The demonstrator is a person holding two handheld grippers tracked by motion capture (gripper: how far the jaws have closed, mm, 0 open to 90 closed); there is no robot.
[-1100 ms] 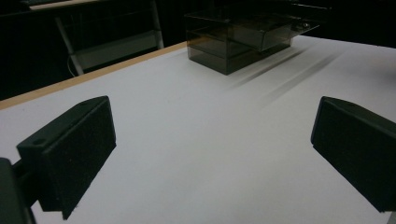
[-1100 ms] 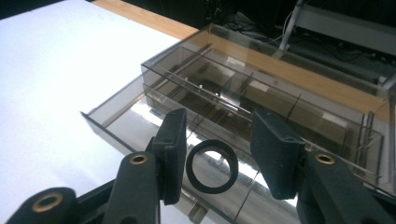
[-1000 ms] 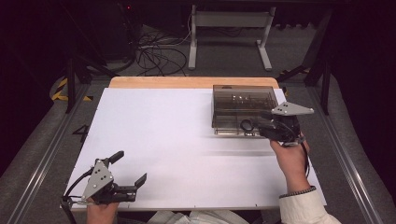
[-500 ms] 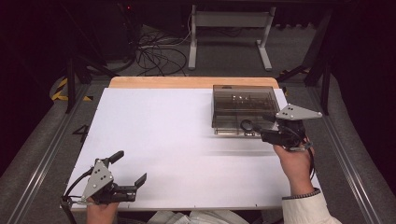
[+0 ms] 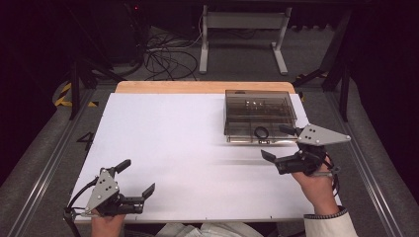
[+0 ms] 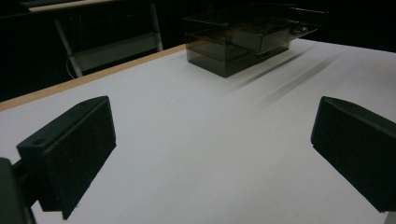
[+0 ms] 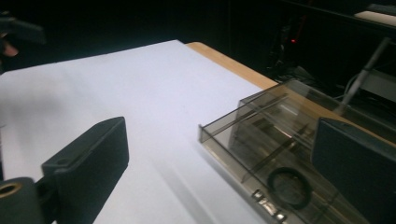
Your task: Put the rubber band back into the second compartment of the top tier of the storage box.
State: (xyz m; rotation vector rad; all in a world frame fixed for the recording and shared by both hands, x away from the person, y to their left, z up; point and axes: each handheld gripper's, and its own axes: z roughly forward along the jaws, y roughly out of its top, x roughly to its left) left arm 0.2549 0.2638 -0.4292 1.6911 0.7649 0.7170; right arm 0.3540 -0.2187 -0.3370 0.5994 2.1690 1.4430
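A smoky see-through box (image 5: pixel 259 111) stands at the table's far right. Its low drawer (image 5: pixel 257 136) is pulled out a little and holds a black ring (image 5: pixel 261 132). My right gripper (image 5: pixel 278 143) hovers open just in front of the drawer, nothing between its jaws. In the right gripper view the open right gripper (image 7: pixel 219 163) looks over the drawer (image 7: pixel 261 149) and the ring (image 7: pixel 289 182). My left gripper (image 5: pixel 136 177) rests open near the table's front left corner. In the left gripper view the left gripper (image 6: pixel 212 140) is empty, with the box (image 6: pixel 243 37) far off.
The white table top (image 5: pixel 188 143) has a wooden strip (image 5: pixel 197 87) along its far edge. Cables (image 5: pixel 168 54) and a metal stand (image 5: pixel 242 29) lie on the dark floor beyond. Metal rails (image 5: pixel 54 158) run along both sides.
My right gripper has drawn back from the box toward the near edge and slightly right. The left gripper has not moved.
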